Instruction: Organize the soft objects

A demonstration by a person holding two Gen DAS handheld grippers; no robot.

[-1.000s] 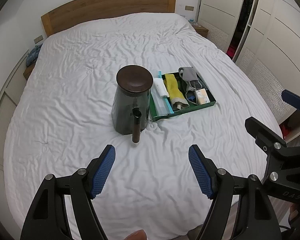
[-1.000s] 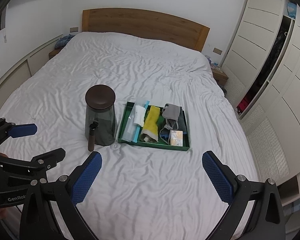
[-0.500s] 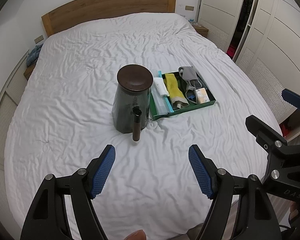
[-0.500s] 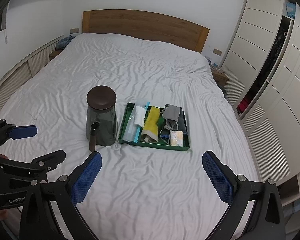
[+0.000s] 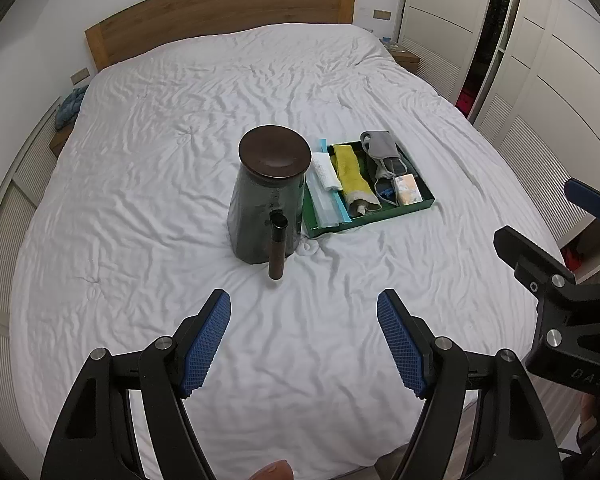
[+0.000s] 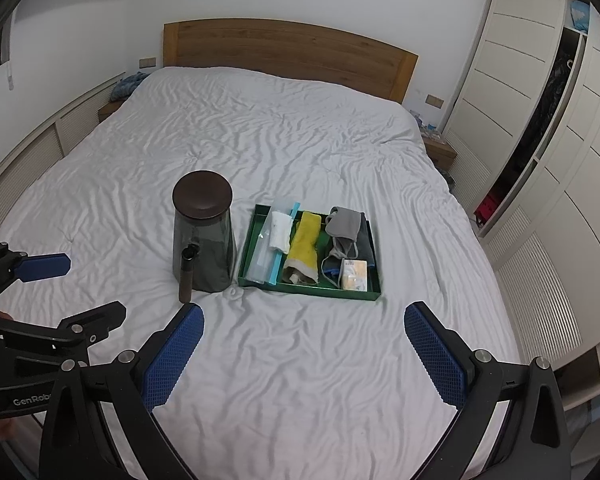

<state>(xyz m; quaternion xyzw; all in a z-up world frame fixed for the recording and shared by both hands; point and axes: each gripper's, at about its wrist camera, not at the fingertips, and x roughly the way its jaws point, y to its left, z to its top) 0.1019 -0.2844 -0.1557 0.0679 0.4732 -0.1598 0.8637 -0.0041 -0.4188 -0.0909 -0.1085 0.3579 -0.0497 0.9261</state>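
While both tools are hanging over the near end of the white rumpled bed sheet (image 5: 148, 184), I am holding the left gripper (image 5: 304, 340) low and pointed toward the headboard, its blue ribbed pads (image 5: 205, 344) spread wide with nothing between them. I am keeping the right gripper (image 6: 304, 360) beside it at a similar height, its own blue pads (image 6: 172, 360) standing even wider apart and likewise gripping nothing; neither tool is touching the bedding or any object. Ahead of them, a dark smoked-plastic jar with a round brown lid (image 5: 269, 196) is standing upright on the sheet, with a dark brown tube (image 5: 277, 250) hanging down its near face. Just to its right, a shallow green rectangular tray (image 6: 312, 286) is lying flat, touching or almost touching the jar's base. Inside it, from left to right, I am seeing a clear zip bag with a light blue strip (image 6: 266, 248), a small white folded cloth (image 6: 281, 230) lying on that bag, a yellow rubber glove (image 6: 305, 246), a grey fabric face mask (image 6: 346, 226) over something darker, and a small pale packet (image 6: 355, 274). What lies beneath the mask is too crowded for me to make out. From the left camera the right tool is showing only partly, cut off at the frame's right edge.
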